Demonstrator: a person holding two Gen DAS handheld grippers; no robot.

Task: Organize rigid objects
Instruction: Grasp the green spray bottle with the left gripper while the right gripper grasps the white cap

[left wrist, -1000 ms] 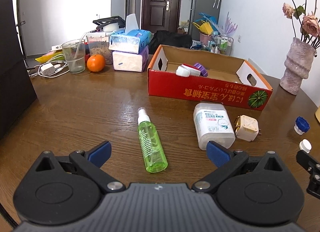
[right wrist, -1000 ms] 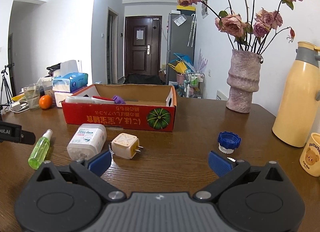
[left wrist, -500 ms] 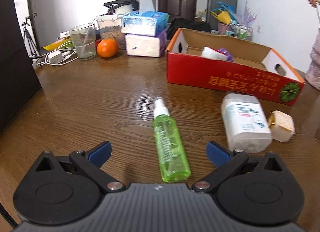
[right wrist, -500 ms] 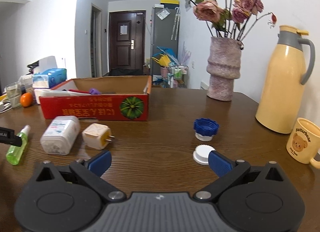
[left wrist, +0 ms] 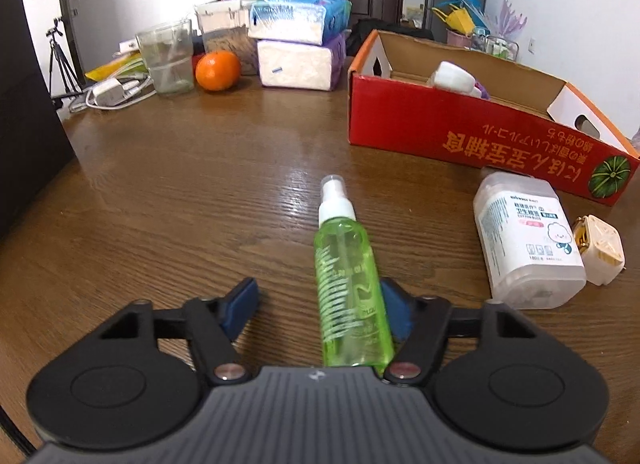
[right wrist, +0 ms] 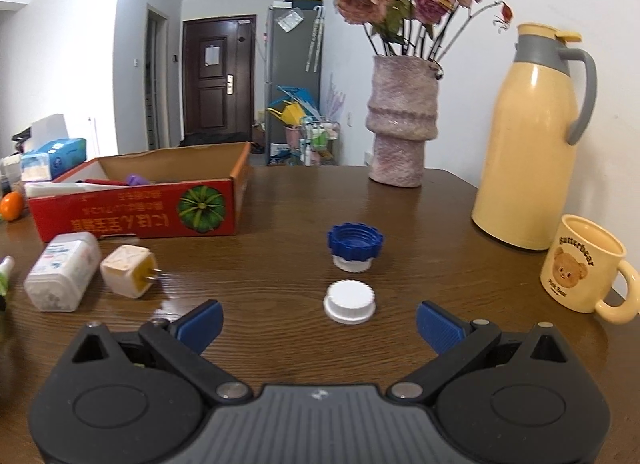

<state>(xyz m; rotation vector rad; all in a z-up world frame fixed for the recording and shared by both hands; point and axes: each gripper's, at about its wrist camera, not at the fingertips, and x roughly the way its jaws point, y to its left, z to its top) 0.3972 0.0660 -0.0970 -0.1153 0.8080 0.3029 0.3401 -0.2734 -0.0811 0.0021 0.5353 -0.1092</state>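
Left wrist view: your left tool (left wrist: 320, 306) sits low over the counter (left wrist: 160, 191) with its fingers spread, and the green spray bottle (left wrist: 348, 284) lies between them, nozzle pointing away from you. The right finger is just beside the bottle's body; whether it touches cannot be told. The left finger stands clear of it. To the right lie a white cotton swab box (left wrist: 524, 240) on its side and a cream plug adapter (left wrist: 600, 248) just beside it. Behind them stands the red cardboard box (left wrist: 480, 135), open on top.

Right wrist view: your right tool (right wrist: 318, 322) is also spread wide, holding nothing. A white cap (right wrist: 350, 301) sits on the counter just ahead, between the fingertips' lines, with a blue cap (right wrist: 355, 246) beyond it. A yellow mug (right wrist: 584, 264) and a thermos (right wrist: 532, 143) stand at right.
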